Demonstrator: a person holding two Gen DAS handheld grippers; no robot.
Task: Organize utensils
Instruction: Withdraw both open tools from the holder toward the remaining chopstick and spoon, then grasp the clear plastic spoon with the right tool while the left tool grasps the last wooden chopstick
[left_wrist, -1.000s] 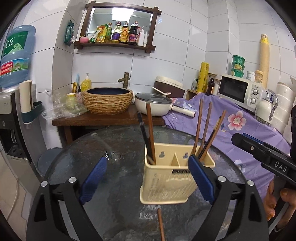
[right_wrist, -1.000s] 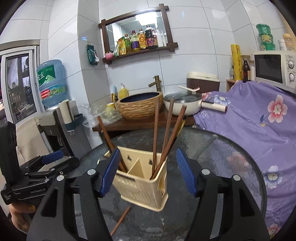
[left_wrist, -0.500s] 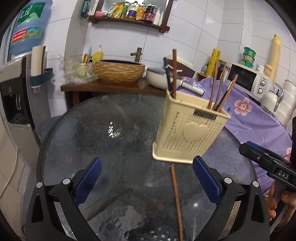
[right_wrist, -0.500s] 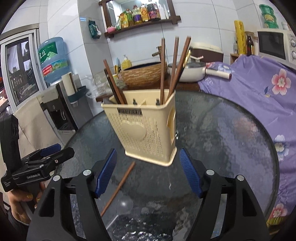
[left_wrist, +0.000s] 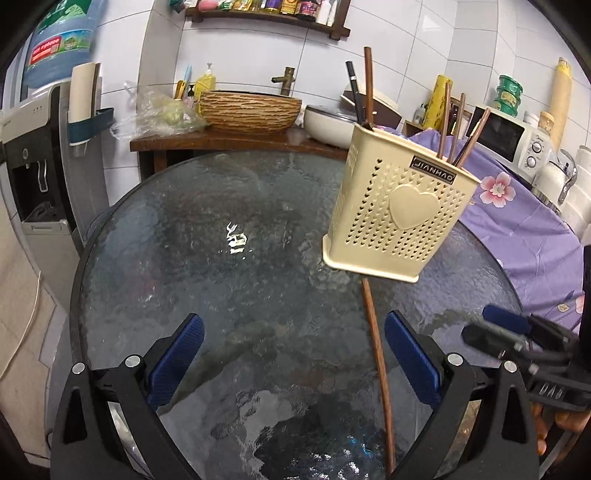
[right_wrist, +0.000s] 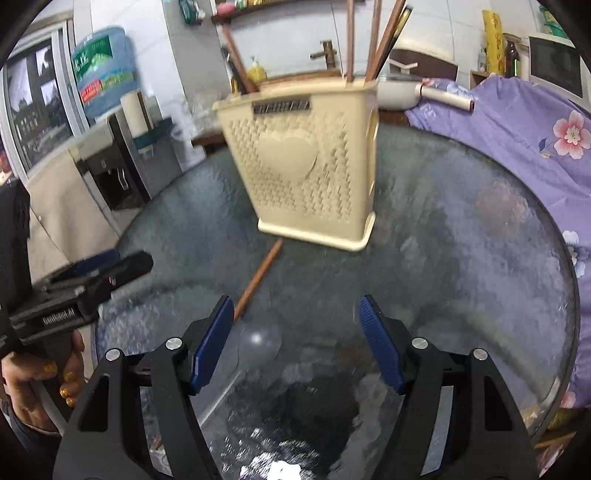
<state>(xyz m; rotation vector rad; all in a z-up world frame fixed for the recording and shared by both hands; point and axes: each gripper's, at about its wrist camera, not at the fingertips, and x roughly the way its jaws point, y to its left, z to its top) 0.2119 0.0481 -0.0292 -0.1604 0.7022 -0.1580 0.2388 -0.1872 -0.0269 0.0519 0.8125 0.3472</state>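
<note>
I have both tools, left tool (left_wrist: 293, 354) and right tool (right_wrist: 297, 341), spread wide and empty above the loose chopstick (left_wrist: 376, 354) lying on the glass tabletop (left_wrist: 221, 229) against the holder (left_wrist: 397, 210), presumably next for slotting in.

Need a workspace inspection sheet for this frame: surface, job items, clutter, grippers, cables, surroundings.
Surface: round glass table, textured, glare spots.
Job's things: cream holder upright with chopsticks in two compartments; one loose chopstick flat in front of it; clear spoon beside that.
Clutter: nothing seen on the table.
Grippers: left gripper and right gripper both with jaws open, empty, over the table.
Cables: white cord left of the table.
Surroundings: water dispenser, basin, microwave, purple cloth.
</note>
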